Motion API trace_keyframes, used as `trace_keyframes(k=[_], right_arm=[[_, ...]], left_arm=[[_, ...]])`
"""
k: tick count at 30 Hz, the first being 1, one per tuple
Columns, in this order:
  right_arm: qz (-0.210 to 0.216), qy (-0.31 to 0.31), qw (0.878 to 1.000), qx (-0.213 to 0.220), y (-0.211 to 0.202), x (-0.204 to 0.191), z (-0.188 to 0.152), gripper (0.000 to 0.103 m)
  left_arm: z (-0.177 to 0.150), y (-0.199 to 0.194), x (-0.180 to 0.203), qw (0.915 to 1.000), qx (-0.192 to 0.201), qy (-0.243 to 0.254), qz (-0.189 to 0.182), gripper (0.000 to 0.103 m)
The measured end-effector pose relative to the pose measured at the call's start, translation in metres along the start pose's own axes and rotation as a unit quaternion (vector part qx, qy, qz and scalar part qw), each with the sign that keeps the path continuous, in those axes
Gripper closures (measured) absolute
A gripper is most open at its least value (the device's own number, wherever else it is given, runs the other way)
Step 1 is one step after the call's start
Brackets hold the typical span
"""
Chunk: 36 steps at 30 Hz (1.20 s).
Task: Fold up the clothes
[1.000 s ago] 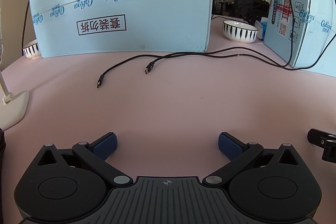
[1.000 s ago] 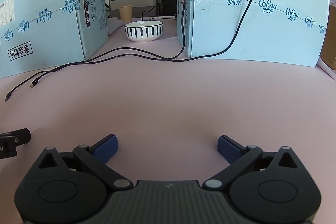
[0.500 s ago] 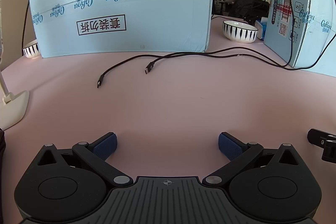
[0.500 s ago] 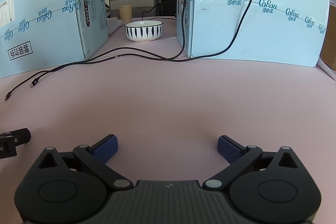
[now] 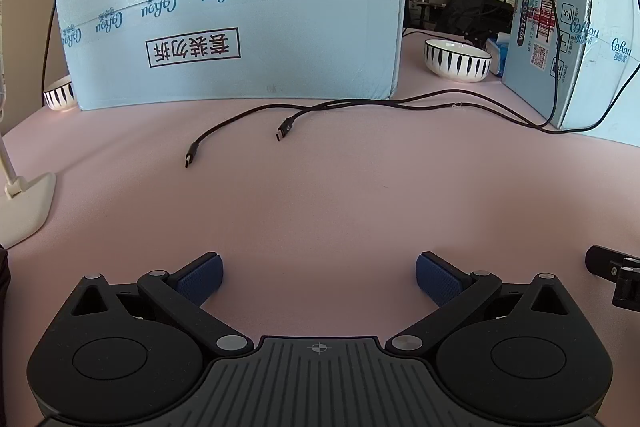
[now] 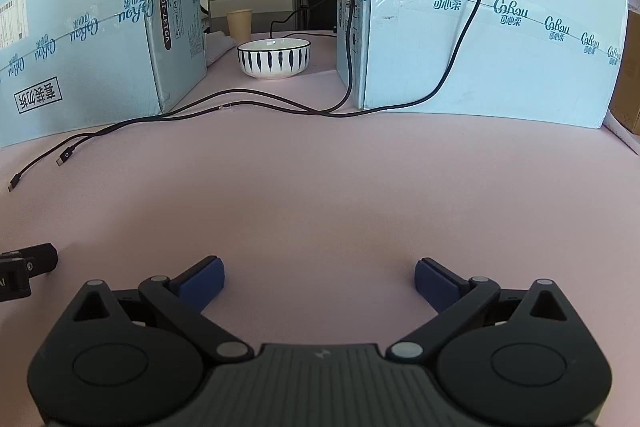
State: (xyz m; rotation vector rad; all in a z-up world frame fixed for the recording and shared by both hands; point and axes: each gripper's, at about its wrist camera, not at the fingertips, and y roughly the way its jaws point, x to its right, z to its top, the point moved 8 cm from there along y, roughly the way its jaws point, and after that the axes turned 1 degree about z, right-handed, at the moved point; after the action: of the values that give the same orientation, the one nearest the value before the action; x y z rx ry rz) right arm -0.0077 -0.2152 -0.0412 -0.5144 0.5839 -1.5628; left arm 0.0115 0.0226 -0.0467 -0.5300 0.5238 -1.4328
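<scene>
No clothes show in either view. My left gripper (image 5: 319, 277) is open and empty, low over the pink table (image 5: 320, 195). My right gripper (image 6: 319, 279) is open and empty, low over the same pink table (image 6: 340, 187). A black part of the right gripper (image 5: 614, 273) shows at the right edge of the left wrist view. A black part of the left gripper (image 6: 24, 267) shows at the left edge of the right wrist view.
Two large light blue cartons (image 5: 240, 7) (image 6: 480, 27) stand at the back. Black USB cables (image 5: 288, 125) (image 6: 64, 155) lie in front of them. A striped bowl (image 5: 458, 59) (image 6: 274, 58) sits between the cartons. A white lamp base (image 5: 24, 203) stands at the left.
</scene>
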Motion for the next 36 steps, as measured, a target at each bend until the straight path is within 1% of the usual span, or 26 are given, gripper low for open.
trace_keyframes(k=[16, 22, 36], right_arm=[[-0.001, -0.002, 1.0, -0.001, -0.0014, 0.0007, -0.0003, 0.0], [-0.004, -0.002, 1.0, 0.0, 0.0001, -0.0081, -0.0008, 0.0], [-0.002, -0.002, 1.0, -0.001, -0.0008, -0.0032, -0.0004, 0.0]], left_arm=[[0.0002, 0.0005, -0.0019, 1.0, 0.0, 0.0, 0.0, 0.0], [0.0003, 0.0006, -0.0014, 1.0, 0.0, 0.0, 0.0, 0.0], [0.0003, -0.0001, -0.0026, 1.0, 0.001, -0.006, -0.005, 0.0]])
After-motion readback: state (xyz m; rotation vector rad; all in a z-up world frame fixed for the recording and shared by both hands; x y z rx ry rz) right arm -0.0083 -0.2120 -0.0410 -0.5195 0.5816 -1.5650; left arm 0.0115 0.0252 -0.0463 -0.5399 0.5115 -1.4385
